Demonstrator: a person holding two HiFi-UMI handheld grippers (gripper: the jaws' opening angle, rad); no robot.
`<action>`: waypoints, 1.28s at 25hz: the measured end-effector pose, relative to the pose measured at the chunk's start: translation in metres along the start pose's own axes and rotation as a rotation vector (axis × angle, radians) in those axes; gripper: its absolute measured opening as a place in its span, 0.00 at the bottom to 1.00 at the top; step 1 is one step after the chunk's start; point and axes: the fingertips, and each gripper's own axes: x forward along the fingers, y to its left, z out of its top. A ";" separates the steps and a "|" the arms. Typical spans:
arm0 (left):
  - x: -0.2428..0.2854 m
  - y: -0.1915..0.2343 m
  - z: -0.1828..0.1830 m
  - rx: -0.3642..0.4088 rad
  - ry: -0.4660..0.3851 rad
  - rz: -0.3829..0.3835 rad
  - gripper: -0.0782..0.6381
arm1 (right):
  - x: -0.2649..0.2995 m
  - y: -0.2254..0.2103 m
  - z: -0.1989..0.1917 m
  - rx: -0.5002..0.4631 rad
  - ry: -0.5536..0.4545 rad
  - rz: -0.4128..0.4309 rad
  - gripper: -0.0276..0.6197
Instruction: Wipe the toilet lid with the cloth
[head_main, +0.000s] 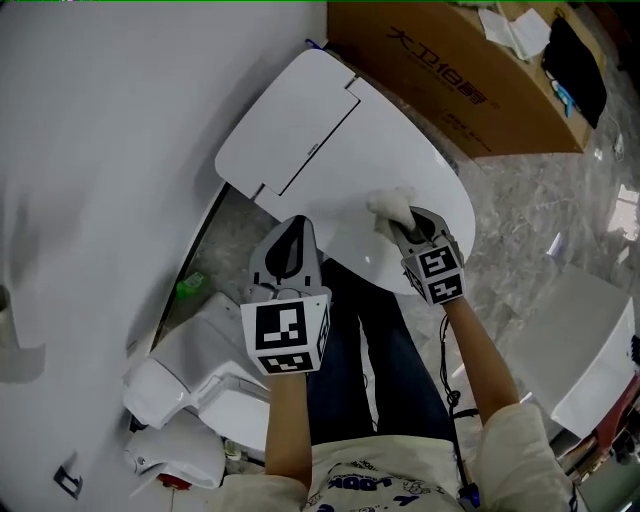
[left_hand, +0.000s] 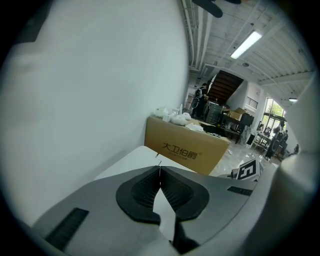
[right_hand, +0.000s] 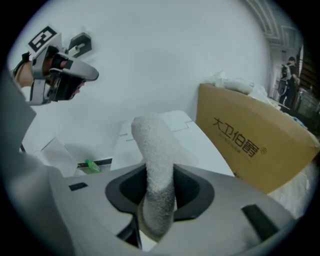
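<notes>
The right gripper (head_main: 412, 228) has its jaws clenched on the cloth (head_main: 392, 205). The cloth is a white, fluffy roll. It sits on the near right part of the toilet lid (head_main: 330, 140), and its tip seems to rest on the lid.

The left gripper (head_main: 293, 235) hangs over the near left edge of the lid. Its jaws are pressed together with nothing in them.

The cloth is long and thin. Its long way runs along the jaws, and it points away from the person, toward the far side and a bit left. The lid's rounded front end points right.

What could go wrong? Only a thin bit of cloth meets the lid, so a wipe may clean just a narrow stripe. A hard push could bend the roll or pull it out of the jaws. If the gripper tips too low, its hard jaws could scrape the lid.
</notes>
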 end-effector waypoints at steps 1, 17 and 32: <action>-0.004 0.009 -0.001 -0.010 -0.002 0.016 0.12 | 0.007 0.010 0.013 -0.009 -0.011 0.022 0.23; -0.061 0.116 -0.051 -0.174 -0.009 0.227 0.12 | 0.130 0.157 0.117 -0.222 -0.051 0.231 0.23; -0.067 0.150 -0.078 -0.218 0.018 0.270 0.12 | 0.214 0.189 0.073 -0.235 0.150 0.241 0.23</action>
